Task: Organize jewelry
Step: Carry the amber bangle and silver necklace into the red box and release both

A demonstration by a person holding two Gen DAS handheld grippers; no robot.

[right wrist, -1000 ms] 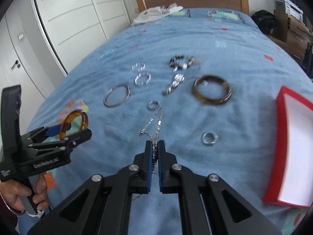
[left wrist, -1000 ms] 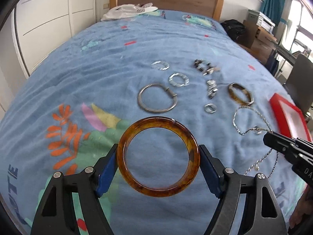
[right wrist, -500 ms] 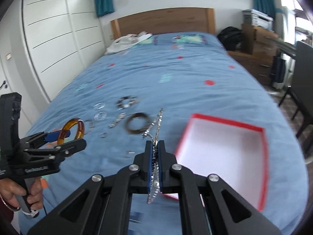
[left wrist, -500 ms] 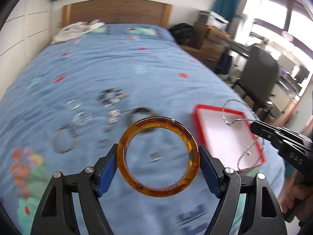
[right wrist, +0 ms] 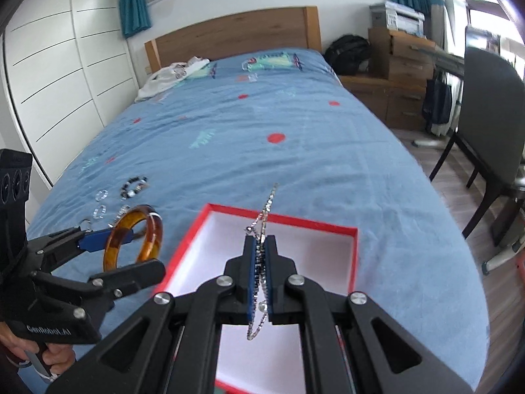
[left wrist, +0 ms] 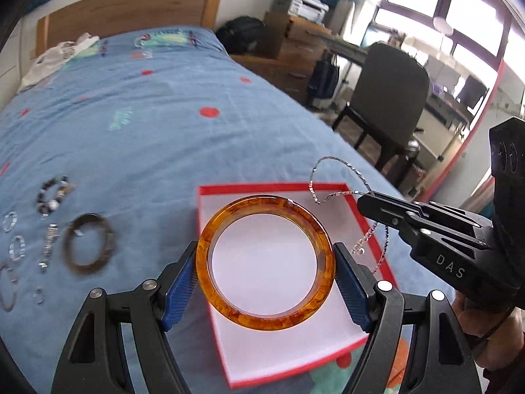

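Left gripper (left wrist: 265, 269): I have it clamped on the amber bangle (left wrist: 265, 262), held above the red box (left wrist: 210, 193).
Right gripper (right wrist: 259, 262): I see it pinched on the silver chain necklace (right wrist: 262, 223), dangling over that box.
Bed (left wrist: 147, 138): my remaining jewelry, including the dark bangle (left wrist: 88, 243) and beaded bracelet (left wrist: 52, 193), lies to the left.

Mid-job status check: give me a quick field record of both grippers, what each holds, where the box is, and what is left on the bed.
left gripper: shut on amber bangle, above the box
right gripper: shut on silver chain necklace, dangling over the box
red box: open, white interior, nothing lying in it yet
bedspread: brown bangle, beaded bracelet, several silver rings and bangles left of the box
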